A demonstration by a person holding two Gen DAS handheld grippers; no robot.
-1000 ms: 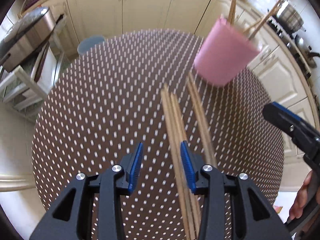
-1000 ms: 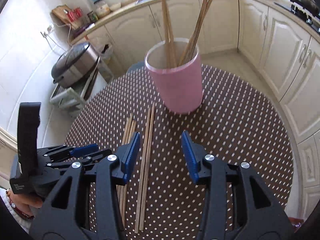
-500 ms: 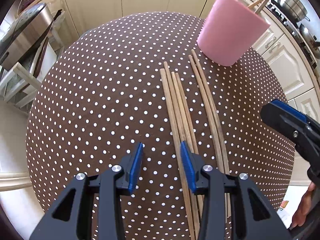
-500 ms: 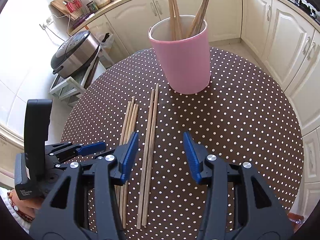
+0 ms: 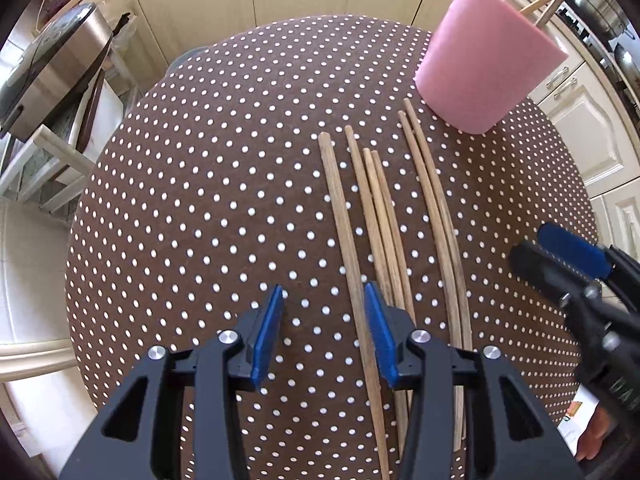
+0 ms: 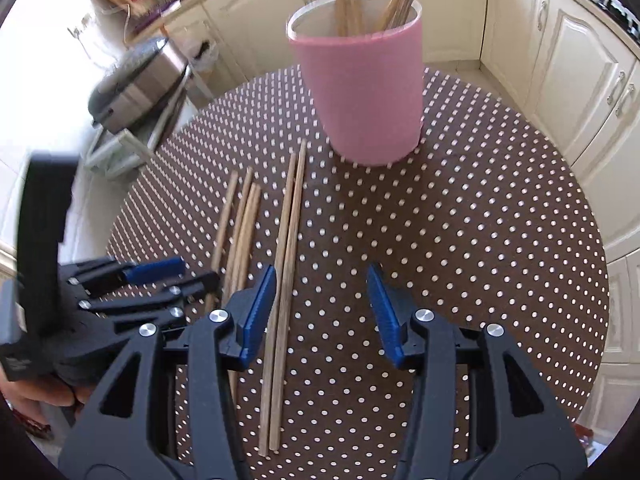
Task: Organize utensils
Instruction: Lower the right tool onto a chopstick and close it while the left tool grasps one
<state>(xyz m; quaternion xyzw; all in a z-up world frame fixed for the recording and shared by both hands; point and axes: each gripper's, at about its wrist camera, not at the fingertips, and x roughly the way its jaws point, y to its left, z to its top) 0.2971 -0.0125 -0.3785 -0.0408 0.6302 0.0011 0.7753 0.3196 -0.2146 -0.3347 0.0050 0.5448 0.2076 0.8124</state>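
Several wooden chopsticks lie side by side on the brown polka-dot table (image 5: 192, 208): a loose group (image 5: 376, 208) (image 6: 240, 224) and a separate pair (image 5: 436, 208) (image 6: 290, 216). A pink cup (image 5: 488, 68) (image 6: 360, 88) with more chopsticks standing in it is at the far side. My left gripper (image 5: 322, 332) hovers low over the near ends, its jaws opening, and the leftmost chopstick (image 5: 340, 216) runs just inside its right pad without being pressed. My right gripper (image 6: 322, 312) is open over the pair, which passes close to its left pad. Each gripper shows in the other's view (image 5: 548, 256) (image 6: 188, 276).
A steel rice cooker (image 5: 52, 76) (image 6: 140, 84) sits on a white rack left of the table. Cream cabinets (image 6: 560, 60) ring the room behind and to the right. A pot (image 5: 596, 4) stands on the stove at far right. The round table's edge curves close on all sides.
Both grippers have sunk toward the table and tipped further down. The left gripper's jaws stand a little wider, with the leftmost chopstick now inside them. The chopsticks and cup have not moved.
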